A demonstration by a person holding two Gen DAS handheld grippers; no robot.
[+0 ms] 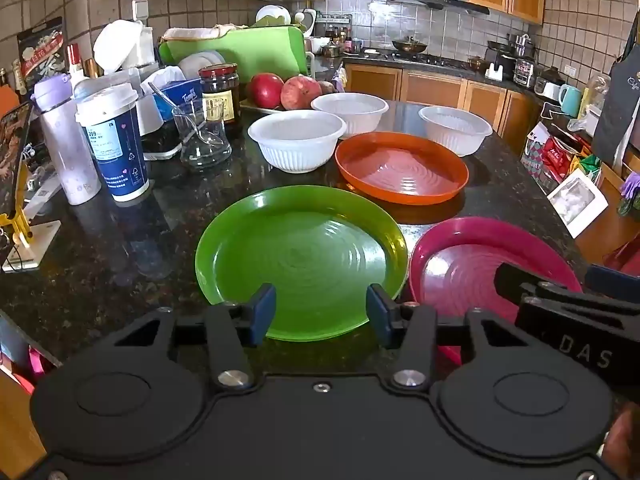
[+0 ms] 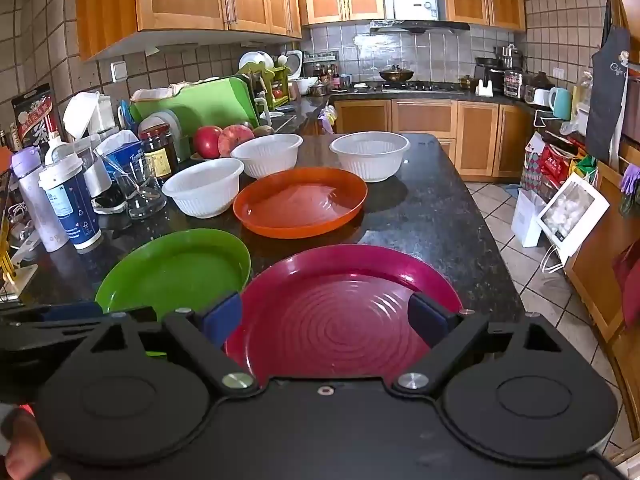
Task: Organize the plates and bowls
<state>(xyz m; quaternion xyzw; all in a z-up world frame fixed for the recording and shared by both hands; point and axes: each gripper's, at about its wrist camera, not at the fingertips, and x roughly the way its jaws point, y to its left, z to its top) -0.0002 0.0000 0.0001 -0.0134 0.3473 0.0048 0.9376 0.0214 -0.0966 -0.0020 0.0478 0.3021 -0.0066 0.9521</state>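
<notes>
Three plates lie on the dark granite counter (image 1: 120, 248): a green plate (image 1: 300, 252) near the front, a magenta plate (image 1: 472, 268) to its right and an orange plate (image 1: 400, 168) behind them. Three white ribbed bowls (image 1: 296, 140), (image 1: 350, 110), (image 1: 454, 128) stand behind the plates. My left gripper (image 1: 321, 312) is open and empty over the near edge of the green plate. My right gripper (image 2: 324, 320) is open and empty over the near part of the magenta plate (image 2: 344, 312). The green plate (image 2: 176, 272) and orange plate (image 2: 300, 200) show there too.
Left of the plates stand a blue paper cup (image 1: 114, 140), a lilac bottle (image 1: 64, 144), a glass jug (image 1: 202, 136), a dark jar (image 1: 219, 90) and apples (image 1: 284, 90). A green cutting board (image 1: 248, 50) leans behind. The counter's right edge drops to a tiled floor (image 2: 532, 280).
</notes>
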